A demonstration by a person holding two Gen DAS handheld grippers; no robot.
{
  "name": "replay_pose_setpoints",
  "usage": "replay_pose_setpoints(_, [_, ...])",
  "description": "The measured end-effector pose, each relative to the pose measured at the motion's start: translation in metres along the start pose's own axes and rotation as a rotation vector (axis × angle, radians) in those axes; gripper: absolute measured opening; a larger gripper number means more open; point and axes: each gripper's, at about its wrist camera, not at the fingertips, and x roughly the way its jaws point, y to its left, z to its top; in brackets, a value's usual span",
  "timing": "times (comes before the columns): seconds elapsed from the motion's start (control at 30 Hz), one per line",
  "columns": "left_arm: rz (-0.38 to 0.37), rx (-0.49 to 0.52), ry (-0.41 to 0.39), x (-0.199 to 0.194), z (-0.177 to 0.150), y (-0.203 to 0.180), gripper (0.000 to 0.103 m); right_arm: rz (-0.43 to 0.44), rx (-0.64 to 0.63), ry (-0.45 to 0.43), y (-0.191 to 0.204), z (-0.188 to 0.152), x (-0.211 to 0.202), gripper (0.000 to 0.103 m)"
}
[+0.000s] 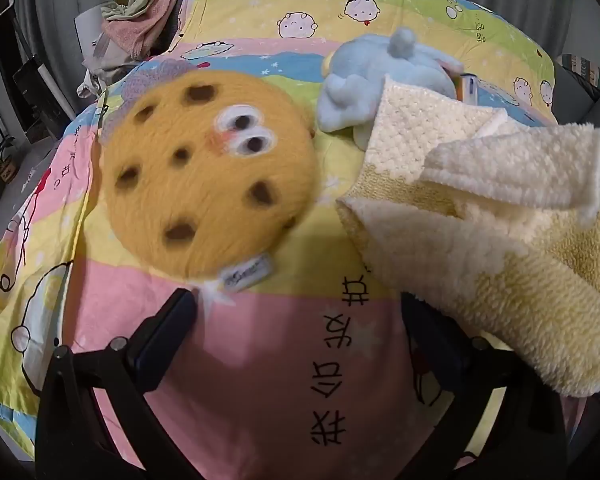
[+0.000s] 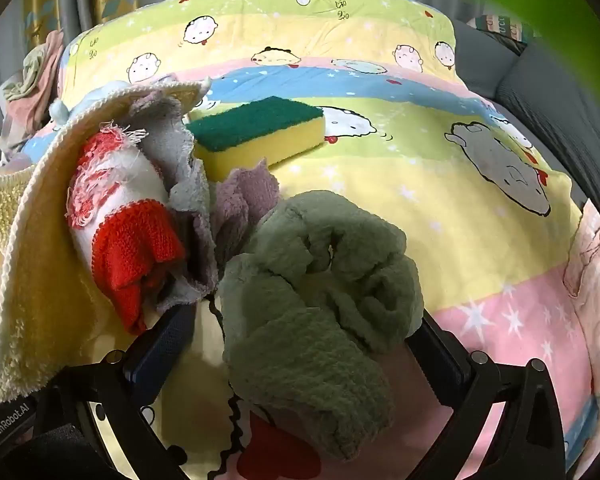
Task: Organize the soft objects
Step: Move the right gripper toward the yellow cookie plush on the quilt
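1. Left gripper (image 1: pixel 300 312) low over the pink stripe of the cartoon bedspread (image 1: pixel 260 360), jaws spread wide, nothing between them.
2. Just ahead of its left finger: a round cookie plush (image 1: pixel 208 172) with dark chips and googly eyes, lying flat on the bed, blurred; white label (image 1: pixel 248 270) at its near edge, close to that fingertip.
3. To the right, a cream fleece cloth (image 1: pixel 480 216), loosely folded, its near end draped over the right finger.
4. Behind the cloth, touching its far edge: a pale blue plush (image 1: pixel 380 76).
5. Right gripper (image 2: pixel 304 320) also low over the bed, jaws spread, a crumpled green towel (image 2: pixel 320 300) lying between them; whether the fingers touch it, cannot tell.
6. Left of the towel, a heap: red and white knit piece (image 2: pixel 128 220), grey cloth (image 2: pixel 176 184), lilac cloth (image 2: pixel 244 196), all on a cream cloth (image 2: pixel 32 260).
7. Beyond the heap, a yellow sponge with green scouring top (image 2: pixel 260 132), flat on the bedspread.
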Motion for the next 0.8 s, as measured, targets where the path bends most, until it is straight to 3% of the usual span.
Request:
replay_pose_setpoints(0.53, [-0.002,0.007,0.029,-0.006,-0.001,0.0,0.102,0.001,0.0,-0.002,-0.002,0.0,-0.002,0.103])
replay_pose_setpoints(0.7, [-0.026,0.008,0.043,-0.016,-0.002,0.002,0.1,0.001,0.001,-0.003,-0.001,0.0,0.001,0.103])
replay_pose_setpoints(0.8, [-0.098,-0.009,0.022,-0.029,-0.001,0.007,0.1,-0.006,0.001,-0.002,-0.001,0.0,0.001,0.103])
